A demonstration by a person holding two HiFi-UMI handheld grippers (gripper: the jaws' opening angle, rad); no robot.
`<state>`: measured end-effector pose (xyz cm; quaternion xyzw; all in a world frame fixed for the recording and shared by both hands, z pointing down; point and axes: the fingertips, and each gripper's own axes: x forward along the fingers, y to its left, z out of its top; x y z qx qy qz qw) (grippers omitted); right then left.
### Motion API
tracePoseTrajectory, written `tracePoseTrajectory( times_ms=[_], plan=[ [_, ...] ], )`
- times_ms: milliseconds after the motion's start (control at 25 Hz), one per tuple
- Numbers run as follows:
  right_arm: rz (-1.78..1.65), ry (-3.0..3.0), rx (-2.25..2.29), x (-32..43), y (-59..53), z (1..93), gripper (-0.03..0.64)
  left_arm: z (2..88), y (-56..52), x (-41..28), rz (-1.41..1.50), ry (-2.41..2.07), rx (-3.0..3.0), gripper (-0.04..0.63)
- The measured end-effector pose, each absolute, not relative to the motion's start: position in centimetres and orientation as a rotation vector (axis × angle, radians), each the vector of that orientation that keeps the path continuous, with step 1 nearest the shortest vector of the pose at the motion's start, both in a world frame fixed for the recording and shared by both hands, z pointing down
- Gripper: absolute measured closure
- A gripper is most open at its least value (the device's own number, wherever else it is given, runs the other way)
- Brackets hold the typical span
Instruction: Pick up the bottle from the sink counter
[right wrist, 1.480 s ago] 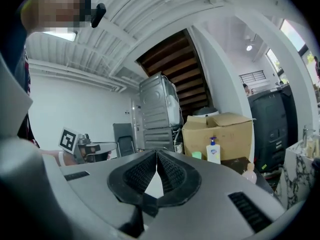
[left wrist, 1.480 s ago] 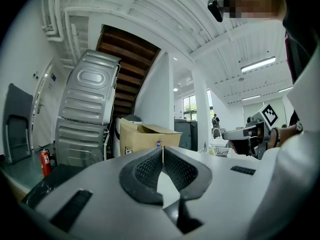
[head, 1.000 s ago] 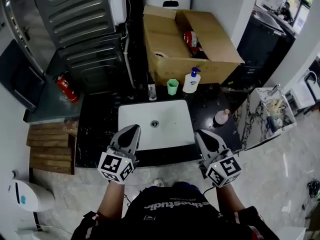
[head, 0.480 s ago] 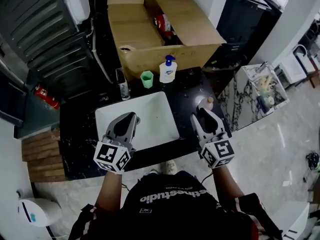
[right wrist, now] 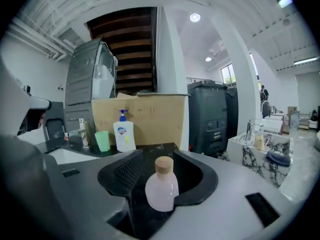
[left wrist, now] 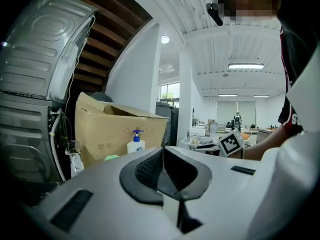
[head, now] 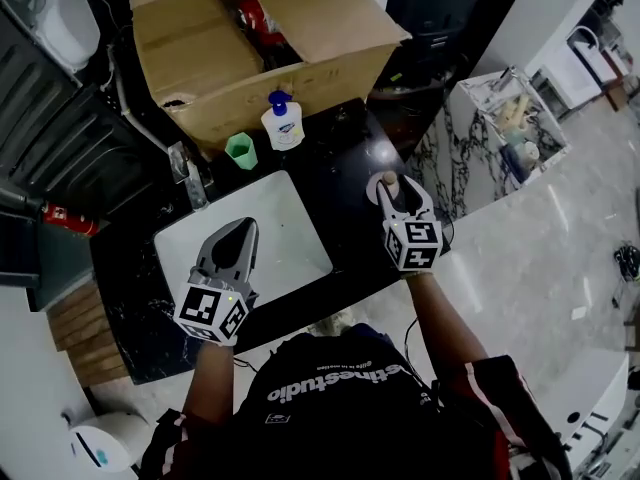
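One bottle (right wrist: 161, 186) stands within the right gripper (right wrist: 157, 153), its jaws opening.

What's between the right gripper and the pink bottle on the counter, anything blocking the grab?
Nothing visible. The pink bottle stands upright on the counter, between the right gripper's opening jaws, pads not yet on it. The soap dispenser and green cup sit well behind.
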<state>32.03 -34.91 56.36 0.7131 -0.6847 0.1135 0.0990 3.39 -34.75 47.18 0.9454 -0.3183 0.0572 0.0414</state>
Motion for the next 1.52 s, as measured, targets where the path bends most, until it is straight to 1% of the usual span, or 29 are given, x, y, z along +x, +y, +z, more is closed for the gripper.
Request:
tracePoseTrajectory(
  times_ms=[160,360,400,440,640,800,920,1040,1320,1520],
  plan=[
    [0.371,-1.985,2.090,33.0,-37.2,58.6,0.414,48.7,-35.2,4.2,0.229,-0.964,2.865,0.578],
    [0.408,-1.912,2.039,33.5,-38.8,60.5,0.418,49.5,-35.8,3.5,0.246,-1.007,2.825,0.578],
    [0.404,-1.902,2.038,33.6,-38.8,60.6,0.457,49.5,-36.0,3.1,0.247,-1.018,2.819,0.578],
    [0.403,-1.899,2.037,33.7,-38.8,60.6,0.466,49.5,-36.1,2.8,0.247,-1.032,2.814,0.578],
    [0.422,-1.909,1.998,33.4,-38.5,60.7,0.460,48.6,-36.0,0.8,0.214,-1.101,2.789,0.578],
    [0.370,-1.946,1.946,31.9,-38.1,59.5,0.460,47.7,-35.4,-0.7,0.186,-1.147,2.794,0.578],
    [0.333,-2.015,1.904,29.3,-38.0,57.3,0.460,47.2,-35.0,-1.7,0.163,-1.187,2.792,0.578],
    [0.270,-2.149,1.833,24.8,-37.6,53.7,0.460,46.2,-34.3,-3.0,0.133,-1.225,2.794,0.578],
    [0.111,-2.495,1.493,12.2,-34.7,44.6,0.460,43.3,-32.7,-6.9,0.091,-1.360,2.819,0.578],
    [0.070,-2.641,1.284,6.3,-32.7,41.3,0.460,41.1,-31.9,-9.5,0.063,-1.443,2.830,0.578]
  ],
)
